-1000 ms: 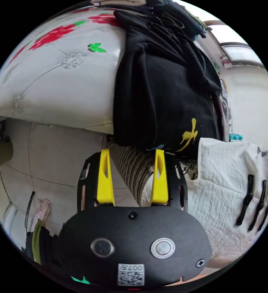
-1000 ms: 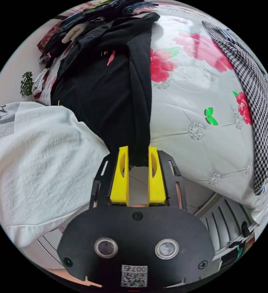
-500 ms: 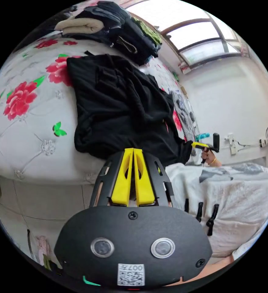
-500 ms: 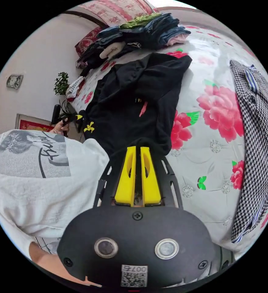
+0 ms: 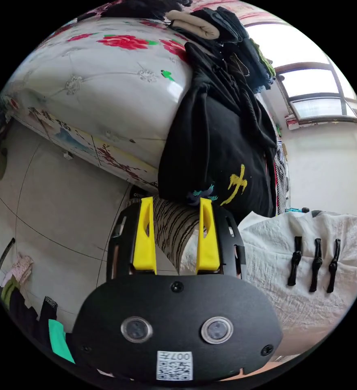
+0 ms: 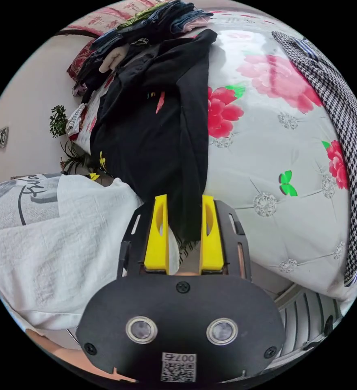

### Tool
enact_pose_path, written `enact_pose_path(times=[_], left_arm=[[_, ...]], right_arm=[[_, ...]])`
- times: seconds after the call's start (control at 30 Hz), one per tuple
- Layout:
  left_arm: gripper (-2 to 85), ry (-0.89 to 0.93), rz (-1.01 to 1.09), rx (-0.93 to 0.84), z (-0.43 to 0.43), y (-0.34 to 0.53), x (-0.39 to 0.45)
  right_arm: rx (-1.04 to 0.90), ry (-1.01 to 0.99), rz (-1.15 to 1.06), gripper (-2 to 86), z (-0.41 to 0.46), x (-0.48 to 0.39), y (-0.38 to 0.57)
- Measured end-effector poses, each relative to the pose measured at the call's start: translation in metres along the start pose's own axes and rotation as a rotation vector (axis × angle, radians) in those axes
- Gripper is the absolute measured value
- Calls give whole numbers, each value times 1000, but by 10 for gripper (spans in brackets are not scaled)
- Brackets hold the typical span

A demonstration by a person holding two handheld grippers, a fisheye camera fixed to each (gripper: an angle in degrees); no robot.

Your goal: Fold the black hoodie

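**Black hoodie draped over bed edge, both tongs released**

Black cotton hoodie with yellow print (image 5: 223,134) lying on white quilted bedspread with red flowers and green butterflies (image 5: 105,85), hem hanging over near edge of bed. Seen in right gripper view too (image 6: 154,126), long fold running down its side beside a red flower, small pink and yellow marks on the front.

Left gripper (image 5: 173,201): yellow jaws spread apart, nothing between them. Tips just below hoodie hem, close to a small teal-and-dark bit of hem at the right tip; contact unclear. Striped black-and-cream trouser leg (image 5: 174,231) visible through the gap, grey tiled floor (image 5: 52,211) to the left.

Right gripper (image 6: 183,199): yellow jaws apart, released. Hanging edge of hoodie fold drops into the gap between them, jaws not pressing on it.

White crinkled shirt with black toggle fastenings (image 5: 308,264) on the person, at the lower right of left gripper view; same shirt with grey print on the left side of right gripper view (image 6: 52,243).

Pile of dark folded clothes (image 5: 231,36) at far end of bed, behind hoodie. Black-and-white houndstooth garment (image 6: 345,101) lying on bedspread well apart from hoodie. Window (image 5: 316,93) on far wall. Green potted plant (image 6: 58,120) by wall. Bright green and dark clothes (image 5: 44,325) on floor.
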State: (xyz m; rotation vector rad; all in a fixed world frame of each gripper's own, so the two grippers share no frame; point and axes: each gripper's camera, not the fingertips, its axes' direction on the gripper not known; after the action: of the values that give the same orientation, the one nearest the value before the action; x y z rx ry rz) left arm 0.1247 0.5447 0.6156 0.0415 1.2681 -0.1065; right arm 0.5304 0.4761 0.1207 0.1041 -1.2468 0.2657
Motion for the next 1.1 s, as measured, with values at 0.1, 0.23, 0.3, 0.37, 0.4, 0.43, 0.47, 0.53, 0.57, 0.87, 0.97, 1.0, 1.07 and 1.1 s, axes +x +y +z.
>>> enact_pose_path(times=[0.1, 0.23, 0.3, 0.37, 0.4, 0.43, 0.47, 0.53, 0.57, 0.87, 0.97, 1.0, 1.07, 1.1], left_arm=[[159, 3, 50, -41, 30, -10, 7], [89, -13, 213, -192, 51, -40, 36], [51, -6, 295, -250, 40, -38, 52], [37, 68, 381, -266, 4, -34, 78], [37, 95, 394, -241, -10, -35, 84], [36, 124, 418, -173, -38, -38, 98], [38, 125, 429, -113, -61, -47, 111], [42, 86, 401, -45, -81, -67, 122], [47, 64, 373, 9, -87, -82, 126], [119, -56, 220, 65, -120, -59, 135], [132, -76, 221, 39, -138, -12, 132], [132, -63, 218, 28, -138, -5, 131], [133, -50, 212, -44, -129, 9, 135], [133, -50, 216, -65, -125, 10, 138]], right_arm=[[-70, 59, 16, 52, -4, -3, -9], [-141, -12, -11, 22, -14, -10, -24], [-89, -89, -68, 9, -38, -23, -30], [-9, -151, -99, 5, -65, -32, -32], [51, -178, -113, 4, -84, -36, -34], [81, -185, -117, 3, -93, -38, -35], [157, -199, -121, 3, -113, -38, -38], [302, -251, -104, 4, -143, -30, -43], [386, -284, -54, 6, -157, -18, -47], [421, -221, 115, 69, -150, 15, -20], [384, -156, 102, 92, -149, 19, 10], [348, -121, 99, 98, -145, 21, 16], [277, -87, 84, 100, -135, 21, 18], [234, -103, 56, 96, -128, 19, 18]])
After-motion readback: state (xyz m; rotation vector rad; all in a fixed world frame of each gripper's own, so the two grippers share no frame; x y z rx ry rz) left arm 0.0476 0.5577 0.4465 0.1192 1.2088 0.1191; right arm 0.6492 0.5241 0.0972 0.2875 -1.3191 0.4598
